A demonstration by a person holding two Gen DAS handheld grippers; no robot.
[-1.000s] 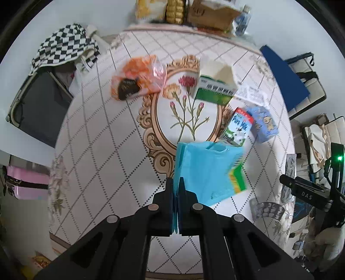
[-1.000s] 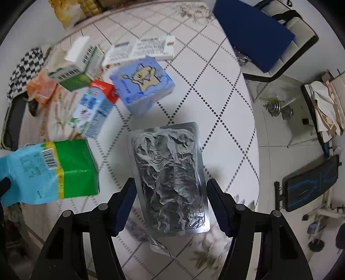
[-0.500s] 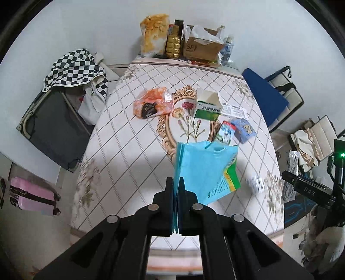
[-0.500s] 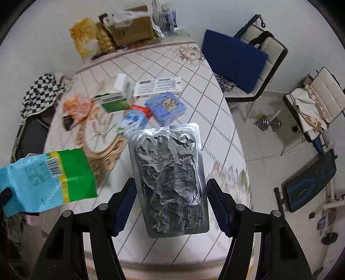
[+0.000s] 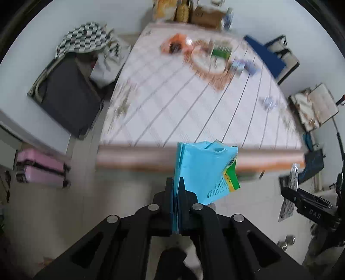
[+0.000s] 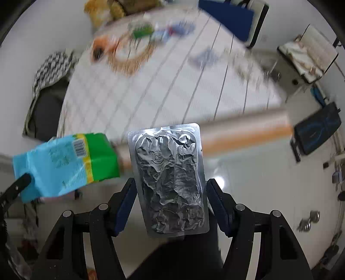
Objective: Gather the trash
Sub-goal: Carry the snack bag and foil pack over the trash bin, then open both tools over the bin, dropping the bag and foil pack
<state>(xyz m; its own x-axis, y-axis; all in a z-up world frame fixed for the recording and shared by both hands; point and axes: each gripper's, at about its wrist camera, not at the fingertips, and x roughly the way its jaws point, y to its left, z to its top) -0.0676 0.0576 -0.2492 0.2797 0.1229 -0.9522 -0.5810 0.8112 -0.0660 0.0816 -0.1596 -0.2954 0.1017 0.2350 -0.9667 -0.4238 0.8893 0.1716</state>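
My left gripper [image 5: 176,183] is shut on a flattened blue and green packet [image 5: 207,170], which hangs over the floor just in front of the table's near edge. The same blue and green packet [image 6: 64,163] shows at the left of the right wrist view. My right gripper [image 6: 170,189] is shut on a crumpled silver blister sheet [image 6: 170,178], gripped by its two long sides. That silver blister sheet [image 5: 290,193] appears edge-on at the right of the left wrist view. More trash lies blurred on the far half of the table [image 5: 172,107]: an orange wrapper [image 5: 174,43] and a green carton [image 5: 221,51].
A black suitcase [image 5: 64,99] with a checkered cloth [image 5: 84,38] stands left of the table, a pink case [image 5: 41,170] on the floor nearer me. A blue-seated chair [image 6: 228,17] and a folding chair [image 6: 308,53] stand to the right. Boxes and bags [image 5: 194,10] crowd the table's far end.
Both grippers have pulled back from over the table to beyond its near edge, above the floor. Each keeps its item; the table now looks far and blurred.
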